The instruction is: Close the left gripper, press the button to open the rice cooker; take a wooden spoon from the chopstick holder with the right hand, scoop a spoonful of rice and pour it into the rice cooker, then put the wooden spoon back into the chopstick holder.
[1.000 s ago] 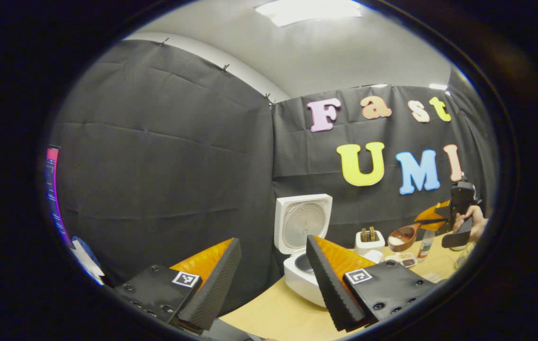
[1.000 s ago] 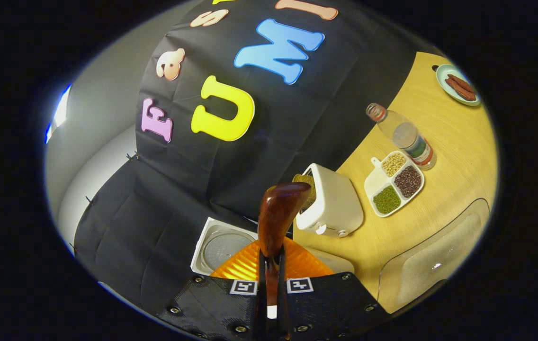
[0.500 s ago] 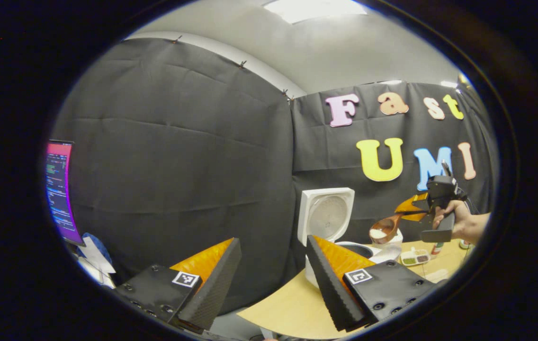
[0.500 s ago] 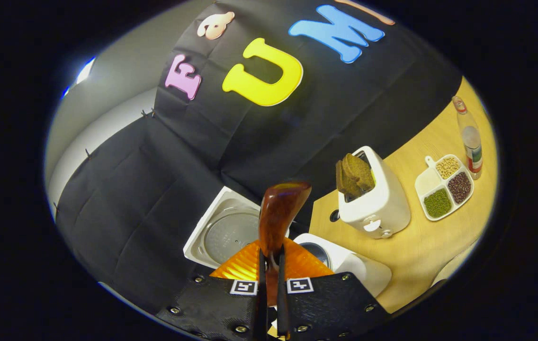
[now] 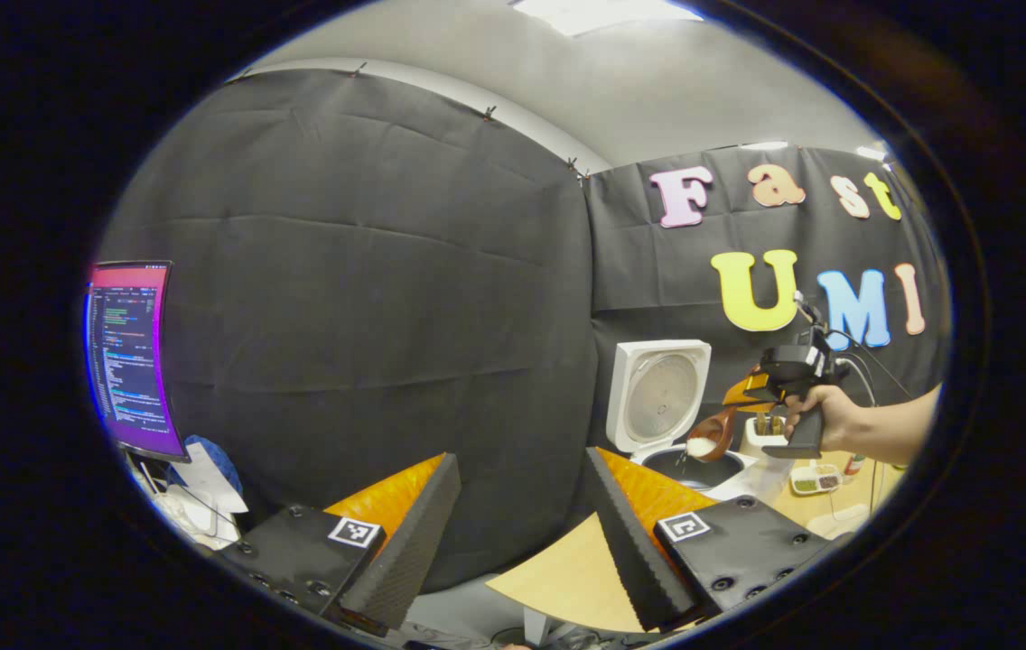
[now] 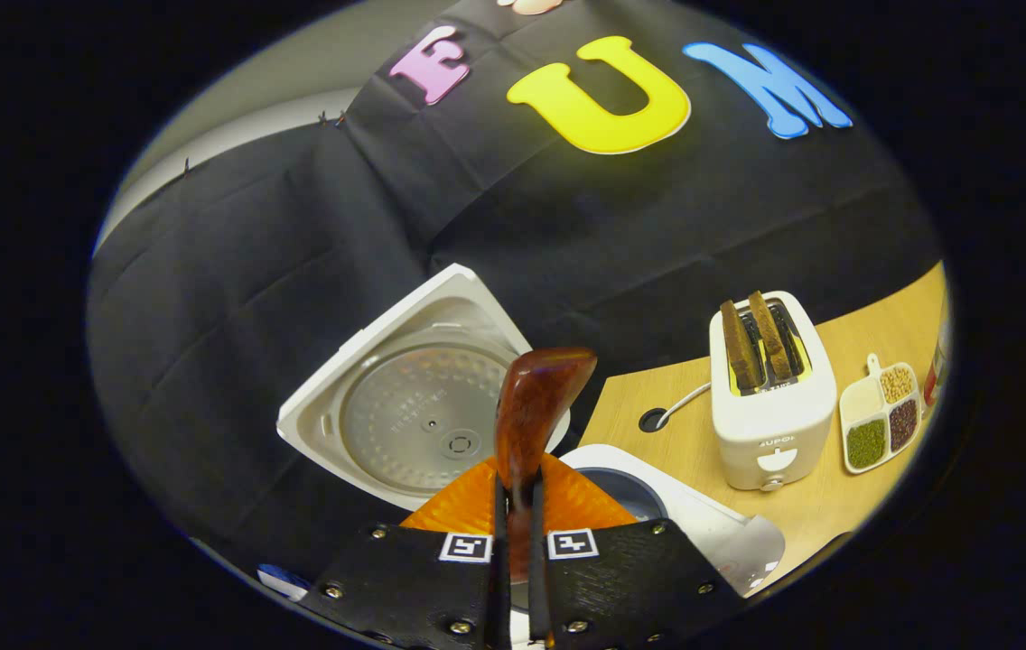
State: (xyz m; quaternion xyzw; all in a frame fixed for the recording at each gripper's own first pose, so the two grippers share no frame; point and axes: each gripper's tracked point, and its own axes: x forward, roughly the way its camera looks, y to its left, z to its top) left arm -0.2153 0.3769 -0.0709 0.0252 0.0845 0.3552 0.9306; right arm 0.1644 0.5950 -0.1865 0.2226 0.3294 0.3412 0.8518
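— Off the table's left edge, why does the left gripper hang out there with its fingers spread wide and nothing between them?

— My guess is its part is done: the rice cooker at the table's back left corner already stands open, its lid tipped upright toward the booth wall. Parked there, it leaves the pot free for the other hand.

— And the right gripper?

— Seen from the left gripper view, a hand carries it above the cooker. Its fingers are pressed tight on the handle of the wooden spoon, which the right gripper view shows pinched between them. The bowl of the spoon sits low over the pot mouth with white rice in it, so I judge the pour is about to happen or just starting.

— Why hold the handle that far back?

— Probably for reach, and so the spoon can tilt without the fingers nearing the pot.

— To the right of the cooker?

— A toaster with two slices, then a divided dish of grains near the table's right edge.
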